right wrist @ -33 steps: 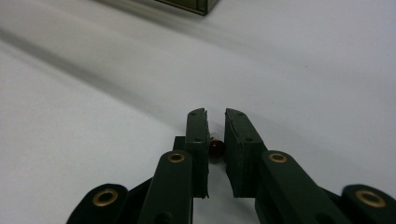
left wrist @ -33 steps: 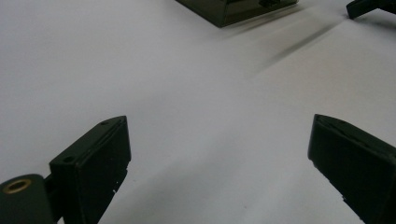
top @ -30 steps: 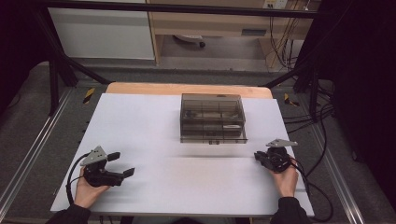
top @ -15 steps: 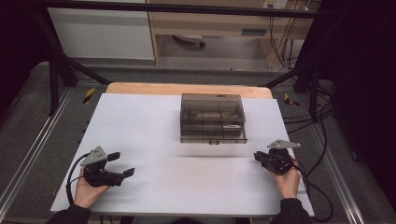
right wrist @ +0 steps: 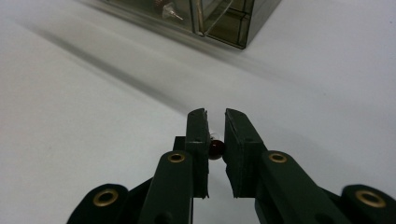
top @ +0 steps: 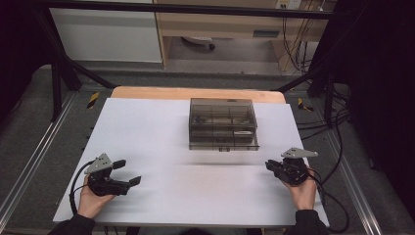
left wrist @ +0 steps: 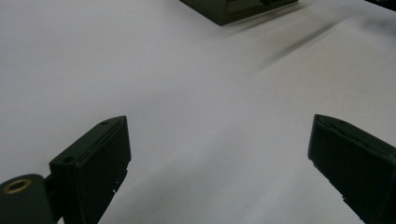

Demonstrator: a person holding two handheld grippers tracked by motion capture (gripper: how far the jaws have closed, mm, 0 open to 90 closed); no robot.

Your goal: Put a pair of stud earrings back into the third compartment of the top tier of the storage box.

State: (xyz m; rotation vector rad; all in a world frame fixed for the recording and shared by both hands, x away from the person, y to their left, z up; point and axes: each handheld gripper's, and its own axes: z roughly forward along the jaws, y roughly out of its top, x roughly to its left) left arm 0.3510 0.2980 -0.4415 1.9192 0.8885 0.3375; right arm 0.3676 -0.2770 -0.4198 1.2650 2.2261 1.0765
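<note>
We note a white table top (top: 147, 127) on a wooden board (top: 147, 92), grey floor (top: 29, 147), black frame struts (top: 58, 73), possibly a cabinet (top: 105, 34) behind.

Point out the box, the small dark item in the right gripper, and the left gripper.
Box (top: 222, 125): high view, its lid.
Dark item (right wrist: 215, 148): right gripper view, its rounded body between the jaws.
Left gripper (top: 128, 172): high view, midway between its open fingertips.

White table (top: 161, 147): one obstacle, a smoky clear box (top: 222, 125), stood at centre toward the far edge. Bare passable surface lay to its left, to its right and all along the near side, between left gripper (top: 120, 172) and right gripper (top: 274, 166)
</note>
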